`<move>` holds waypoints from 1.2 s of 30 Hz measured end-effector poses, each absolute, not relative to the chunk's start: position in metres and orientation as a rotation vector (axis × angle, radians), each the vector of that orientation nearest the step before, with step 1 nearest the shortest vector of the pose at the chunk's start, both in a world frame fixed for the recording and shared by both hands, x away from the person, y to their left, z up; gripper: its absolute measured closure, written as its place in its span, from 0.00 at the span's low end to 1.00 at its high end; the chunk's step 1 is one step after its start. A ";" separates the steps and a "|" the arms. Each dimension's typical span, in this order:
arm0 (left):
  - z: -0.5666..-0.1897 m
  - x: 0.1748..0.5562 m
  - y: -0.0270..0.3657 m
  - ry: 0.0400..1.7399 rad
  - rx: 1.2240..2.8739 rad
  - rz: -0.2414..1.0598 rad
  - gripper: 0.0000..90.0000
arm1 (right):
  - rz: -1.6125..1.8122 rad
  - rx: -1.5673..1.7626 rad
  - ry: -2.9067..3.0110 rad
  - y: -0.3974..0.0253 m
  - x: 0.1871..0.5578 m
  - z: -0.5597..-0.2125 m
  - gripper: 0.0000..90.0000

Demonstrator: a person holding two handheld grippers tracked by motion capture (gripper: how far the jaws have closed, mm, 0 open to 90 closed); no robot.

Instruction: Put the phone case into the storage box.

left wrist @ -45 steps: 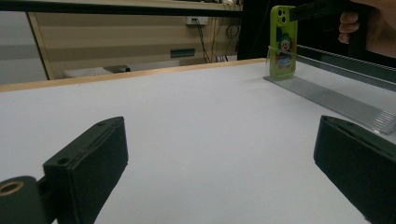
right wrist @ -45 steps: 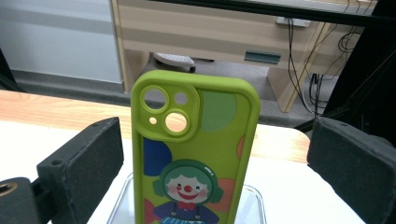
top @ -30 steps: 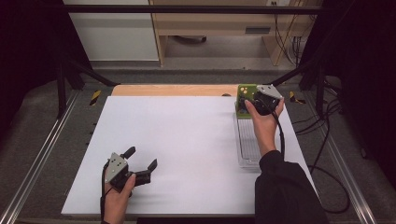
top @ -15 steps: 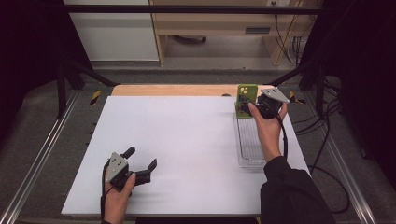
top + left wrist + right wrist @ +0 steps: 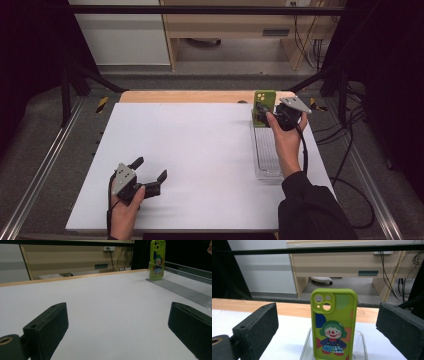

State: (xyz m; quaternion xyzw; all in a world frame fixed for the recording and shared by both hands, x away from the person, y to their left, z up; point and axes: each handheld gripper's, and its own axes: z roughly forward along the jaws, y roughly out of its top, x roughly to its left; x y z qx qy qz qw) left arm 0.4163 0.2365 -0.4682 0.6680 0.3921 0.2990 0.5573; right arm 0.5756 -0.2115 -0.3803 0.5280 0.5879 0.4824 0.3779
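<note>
A green phone case (image 5: 333, 323) with a clown picture stands upright at the far end of a clear tray (image 5: 266, 159), its camera cut-outs at the top. My right gripper (image 5: 327, 325) is open just in front of the case (image 5: 263, 106), one jaw on each side with wide gaps and no contact. In the high view the right gripper (image 5: 267, 114) sits at the table's far right. My left gripper (image 5: 150, 168) rests open near the front left of the white table (image 5: 200, 150), nothing between its jaws. The left gripper (image 5: 117, 322) faces the distant case (image 5: 157, 260).
The clear tray (image 5: 180, 290) runs along the table's right side. A wooden strip (image 5: 190, 96) borders the far edge. Metal rails (image 5: 45, 160) flank the table, and cables (image 5: 350, 150) lie on the floor at the right. A desk (image 5: 352, 262) stands beyond.
My right gripper has drawn back a little towards the person, leaving the phone case standing upright in the tray. The left gripper has not moved.
</note>
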 end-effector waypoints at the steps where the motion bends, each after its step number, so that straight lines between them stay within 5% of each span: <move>1: -0.468 0.416 0.236 0.924 1.577 0.707 0.03 | 1.237 1.353 1.503 -0.212 0.575 -0.381 0.05; 36: -0.462 0.414 0.245 0.922 1.591 0.734 0.02 | 1.329 1.329 1.569 -0.211 0.549 -0.373 0.04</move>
